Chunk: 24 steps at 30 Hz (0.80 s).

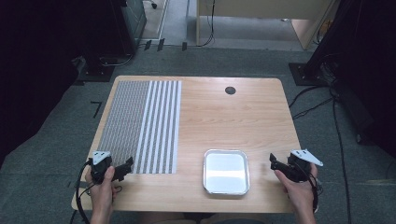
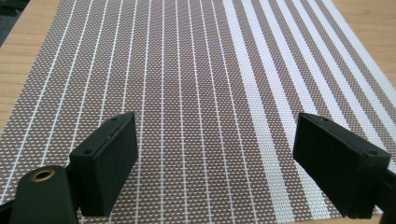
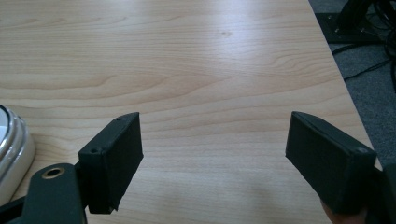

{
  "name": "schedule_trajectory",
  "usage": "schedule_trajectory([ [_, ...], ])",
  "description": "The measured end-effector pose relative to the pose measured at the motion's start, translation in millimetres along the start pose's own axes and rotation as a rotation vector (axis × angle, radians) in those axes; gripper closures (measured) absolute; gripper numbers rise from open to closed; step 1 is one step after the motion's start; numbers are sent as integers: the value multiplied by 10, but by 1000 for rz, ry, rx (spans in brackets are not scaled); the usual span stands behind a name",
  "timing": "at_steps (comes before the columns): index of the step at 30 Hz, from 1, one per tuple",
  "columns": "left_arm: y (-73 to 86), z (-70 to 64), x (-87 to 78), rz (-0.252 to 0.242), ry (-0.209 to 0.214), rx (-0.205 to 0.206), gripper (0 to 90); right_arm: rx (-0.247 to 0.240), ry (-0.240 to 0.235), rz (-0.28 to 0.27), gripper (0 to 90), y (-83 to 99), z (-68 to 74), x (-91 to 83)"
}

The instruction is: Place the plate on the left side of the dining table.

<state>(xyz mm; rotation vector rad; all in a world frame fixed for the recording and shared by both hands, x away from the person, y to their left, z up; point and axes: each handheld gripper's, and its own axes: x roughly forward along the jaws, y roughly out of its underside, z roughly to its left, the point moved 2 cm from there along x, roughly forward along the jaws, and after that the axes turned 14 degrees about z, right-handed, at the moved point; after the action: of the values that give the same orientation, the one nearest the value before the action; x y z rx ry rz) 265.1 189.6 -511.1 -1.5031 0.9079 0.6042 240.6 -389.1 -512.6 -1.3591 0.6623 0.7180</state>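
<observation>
The left gripper (image 2: 217,163) hangs with jaws spread wide over the near edge of the striped woven placemat (image 1: 140,123), probably ready to take it. The right gripper (image 3: 212,158), also spread and empty, waits over bare table (image 1: 224,116) beside the metal tray (image 1: 226,171).

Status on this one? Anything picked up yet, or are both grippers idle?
Nothing looks done yet. The striped placemat lies flat on the left of the table, and the metal tray sits bare near the front edge. In hand: nothing. The left gripper hovers open over the placemat's near edge; the right gripper is open over bare wood beside the tray. All handling is still ahead.
</observation>
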Motion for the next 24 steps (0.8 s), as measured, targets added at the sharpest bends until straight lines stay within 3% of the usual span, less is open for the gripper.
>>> schedule_trajectory([
  [5,0,-55,13,6,6,16,143,-10,-13,-1,190,1,78,-5],
  [9,-3,-125,23,5,19,18,143,-23,-50,-15,188,1,159,-7],
  [15,-10,-270,52,10,7,38,143,-28,-83,-21,188,5,273,-9],
  [24,-11,-403,60,-3,42,46,143,-21,-123,-42,244,6,425,-12],
])
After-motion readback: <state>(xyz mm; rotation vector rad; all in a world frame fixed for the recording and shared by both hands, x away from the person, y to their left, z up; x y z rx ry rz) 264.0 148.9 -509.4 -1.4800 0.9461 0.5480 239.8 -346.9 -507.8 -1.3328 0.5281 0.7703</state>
